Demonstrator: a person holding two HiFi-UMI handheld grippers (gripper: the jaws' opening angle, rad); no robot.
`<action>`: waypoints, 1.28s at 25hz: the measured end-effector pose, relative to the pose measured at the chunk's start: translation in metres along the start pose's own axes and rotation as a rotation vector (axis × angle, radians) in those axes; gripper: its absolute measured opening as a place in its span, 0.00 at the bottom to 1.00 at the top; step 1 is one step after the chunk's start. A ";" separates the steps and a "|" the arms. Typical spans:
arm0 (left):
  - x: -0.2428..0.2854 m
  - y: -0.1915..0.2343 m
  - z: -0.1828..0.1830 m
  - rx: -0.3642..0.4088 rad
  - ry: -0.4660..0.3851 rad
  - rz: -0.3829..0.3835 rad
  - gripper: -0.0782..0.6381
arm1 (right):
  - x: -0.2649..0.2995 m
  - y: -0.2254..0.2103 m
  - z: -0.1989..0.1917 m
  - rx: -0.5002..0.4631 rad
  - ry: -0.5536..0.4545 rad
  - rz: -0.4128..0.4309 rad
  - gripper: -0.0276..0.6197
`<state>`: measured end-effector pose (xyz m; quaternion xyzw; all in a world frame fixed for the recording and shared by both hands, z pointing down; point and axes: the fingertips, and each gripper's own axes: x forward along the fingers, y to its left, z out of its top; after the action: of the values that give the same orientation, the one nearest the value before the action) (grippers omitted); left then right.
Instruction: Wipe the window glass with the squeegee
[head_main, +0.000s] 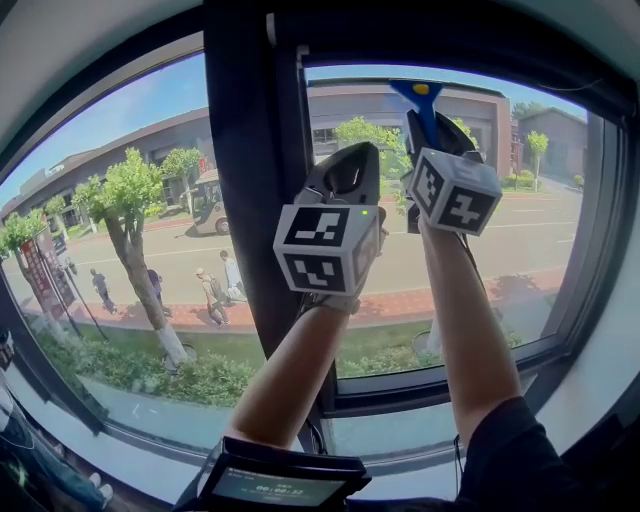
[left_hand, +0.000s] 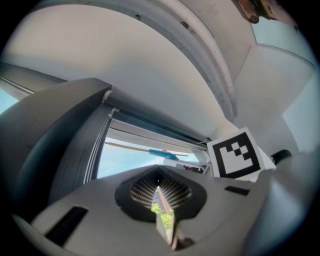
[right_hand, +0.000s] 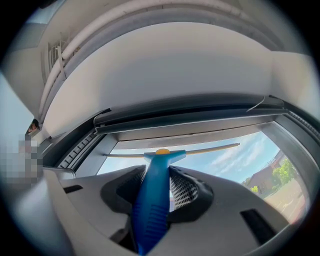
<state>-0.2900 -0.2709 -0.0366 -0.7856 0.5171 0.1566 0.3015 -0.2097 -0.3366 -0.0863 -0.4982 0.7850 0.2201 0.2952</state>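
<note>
Window glass (head_main: 520, 250) fills this side of the room, a clear pane looking onto a sunlit street with trees and brick buildings. It sits in a dark, smooth frame (head_main: 245, 150) whose thick upright post divides two panes. A plain white ceiling (right_hand: 165, 65) curves above.

The right gripper (right_hand: 157, 192), matte grey plastic with ribbed pads, is raised to the top of the right pane. Its jaws pinch the squeegee (right_hand: 152, 200) by its ridged blue handle. The handle widens into a T-shaped head with a yellow knob. The long, thin, pale blade (right_hand: 215, 148) lies level just under the top frame, seemingly against the glass.

The left gripper (left_hand: 161, 200) hangs beside the post, its jaws pressed together on nothing, with only a sliver of daylight between them.
</note>
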 end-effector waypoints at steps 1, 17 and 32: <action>0.000 -0.001 -0.002 -0.001 0.002 -0.001 0.10 | -0.002 0.000 -0.002 0.001 0.001 0.000 0.26; -0.014 -0.007 -0.026 -0.038 0.041 0.006 0.10 | -0.031 0.000 -0.031 0.017 0.031 -0.002 0.26; -0.026 -0.017 -0.053 -0.070 0.082 0.009 0.10 | -0.055 0.000 -0.056 0.021 0.064 0.002 0.26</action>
<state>-0.2888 -0.2810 0.0241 -0.7992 0.5266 0.1437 0.2517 -0.2051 -0.3361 -0.0080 -0.5010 0.7969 0.1959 0.2750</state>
